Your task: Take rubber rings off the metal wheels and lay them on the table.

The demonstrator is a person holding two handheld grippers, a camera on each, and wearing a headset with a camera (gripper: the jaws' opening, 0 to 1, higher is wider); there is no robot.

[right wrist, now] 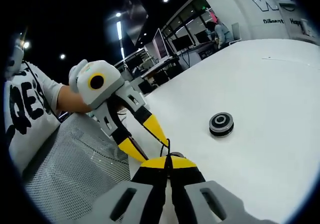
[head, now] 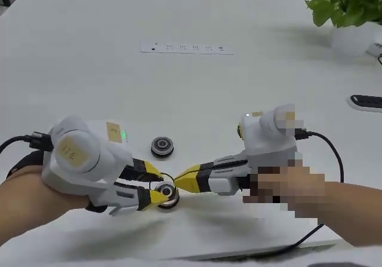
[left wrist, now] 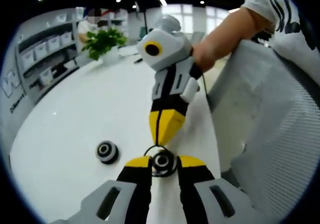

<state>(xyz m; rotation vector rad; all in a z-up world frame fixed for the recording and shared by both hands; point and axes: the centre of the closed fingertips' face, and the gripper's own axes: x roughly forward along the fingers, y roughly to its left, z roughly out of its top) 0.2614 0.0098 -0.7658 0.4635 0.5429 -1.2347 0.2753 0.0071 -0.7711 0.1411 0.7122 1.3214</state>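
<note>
The bench [head: 179, 94] is plain white, and the left gripper [head: 159, 186] and right gripper [head: 181, 181] both have white bodies, black jaws and yellow tips. The metal wheel [head: 167, 193] is silver, its rubber ring [left wrist: 149, 150] thin and black; the second wheel [head: 162, 146] is silver with a black band. At the bench's far right corner a green plant [head: 346, 1] stands in a white pot [head: 352, 39].

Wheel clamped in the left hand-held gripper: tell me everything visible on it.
The small round metal wheel shows a silvery hub, a dark centre hole and a dark outer band. The yellow tips of the left hand-held gripper clamp it from both sides, near the front edge of the white table. A thin black rubber ring loops off its rim into the shut tips of the right hand-held gripper. Whether it touches the table is unclear.
</note>
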